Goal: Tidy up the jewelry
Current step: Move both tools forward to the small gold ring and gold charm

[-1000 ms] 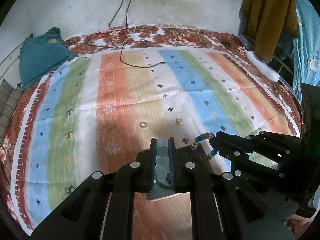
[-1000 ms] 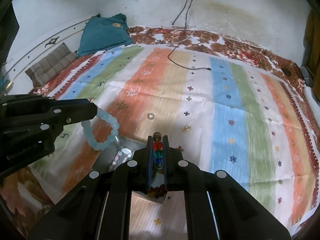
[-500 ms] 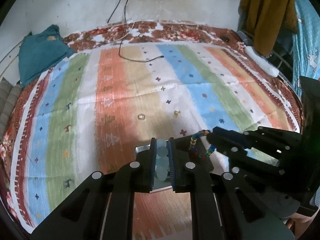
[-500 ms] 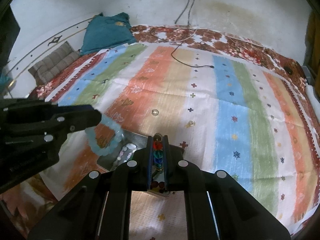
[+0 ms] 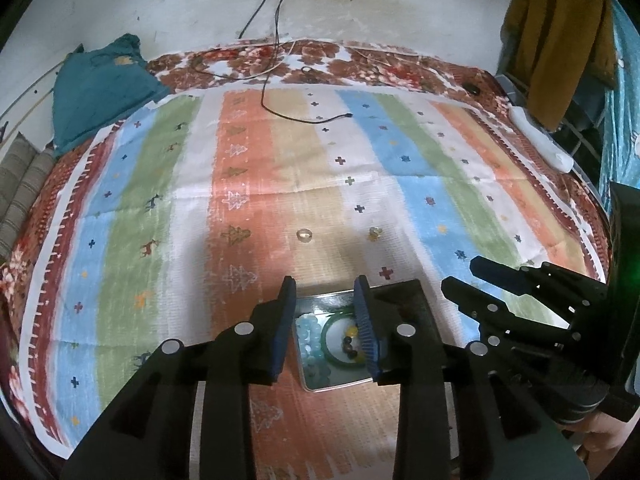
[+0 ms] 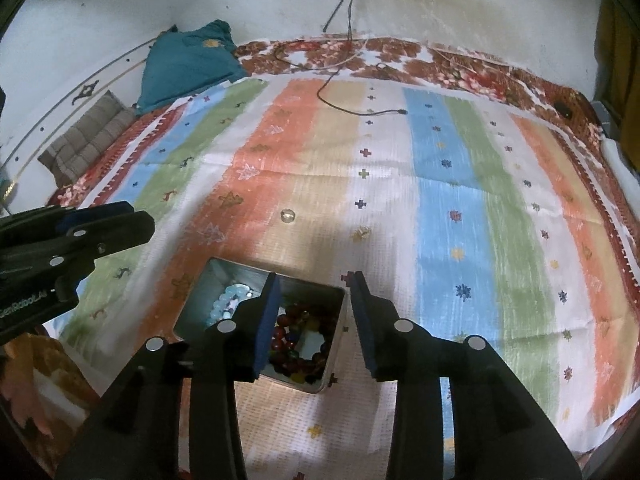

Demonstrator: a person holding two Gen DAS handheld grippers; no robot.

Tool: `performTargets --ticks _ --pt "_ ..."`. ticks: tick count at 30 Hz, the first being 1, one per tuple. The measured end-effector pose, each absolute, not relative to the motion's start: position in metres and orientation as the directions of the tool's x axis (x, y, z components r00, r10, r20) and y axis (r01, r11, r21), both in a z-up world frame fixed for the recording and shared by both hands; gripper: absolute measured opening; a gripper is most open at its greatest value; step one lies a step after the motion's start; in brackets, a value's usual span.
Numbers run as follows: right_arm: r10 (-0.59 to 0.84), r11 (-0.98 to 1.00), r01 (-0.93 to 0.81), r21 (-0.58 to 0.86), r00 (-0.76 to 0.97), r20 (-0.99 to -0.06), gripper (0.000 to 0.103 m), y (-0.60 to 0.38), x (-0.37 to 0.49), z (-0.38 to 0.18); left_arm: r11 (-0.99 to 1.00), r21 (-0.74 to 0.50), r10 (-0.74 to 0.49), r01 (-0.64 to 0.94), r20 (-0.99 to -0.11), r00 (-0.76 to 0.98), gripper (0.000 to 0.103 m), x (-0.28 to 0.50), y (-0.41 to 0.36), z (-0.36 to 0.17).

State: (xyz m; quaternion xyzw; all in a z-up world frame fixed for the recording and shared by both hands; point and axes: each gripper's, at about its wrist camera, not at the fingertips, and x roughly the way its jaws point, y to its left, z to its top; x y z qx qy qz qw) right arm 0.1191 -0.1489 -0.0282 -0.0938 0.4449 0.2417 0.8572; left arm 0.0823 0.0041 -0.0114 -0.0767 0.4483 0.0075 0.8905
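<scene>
Both grippers hang over the metal tin (image 6: 334, 336) near the striped bedspread's (image 5: 256, 184) front edge. The left gripper (image 5: 325, 328) and right gripper (image 6: 314, 322) have just been opening, nothing between their jaws. The pale blue bracelet (image 5: 310, 334) and colourful bead bracelet (image 6: 298, 338) lie coiled in the tin, whose long axis runs along that edge.

Both wrist views look steeply down (close) at one tin (image 5: 340, 384).

Only one legible marking: pale lettering, apparently "GenRobot.AI", along the black body of the left gripper (image 6: 100, 224), seen at the far left edge of the right wrist view, partly cut off. Nothing else readable.
</scene>
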Motion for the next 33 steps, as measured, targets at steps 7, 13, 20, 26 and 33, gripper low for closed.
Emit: performTargets --ticks 7,13,20,26,33 --pt "0.311 0.878 -0.475 0.057 0.476 -0.822 0.043 -0.148 0.132 -0.032 0.988 -0.115 -0.036 -0.104 -0.822 0.569 0.037 0.095 0.007 -0.02" --pt "0.292 0.883 -0.466 0.052 0.458 -0.839 0.049 -0.146 0.141 -0.037 0.99 -0.087 -0.011 -0.11 -0.828 0.561 0.044 0.106 0.006 -0.025" --pt "0.261 0.894 -0.447 0.043 0.439 -0.86 0.052 -0.143 0.159 -0.044 0.991 -0.052 0.023 -0.127 -0.848 0.53 0.051 0.129 0.012 -0.032" --pt "0.251 0.893 -0.448 0.045 0.413 -0.876 0.053 -0.138 0.172 -0.051 0.991 -0.061 0.01 -0.122 -0.862 0.507 0.056 0.145 0.018 -0.039" --pt "0.244 0.896 -0.441 0.051 0.392 -0.887 0.053 -0.136 0.187 -0.055 0.991 -0.059 0.007 -0.12 -0.872 0.489 0.056 0.162 0.02 -0.045"
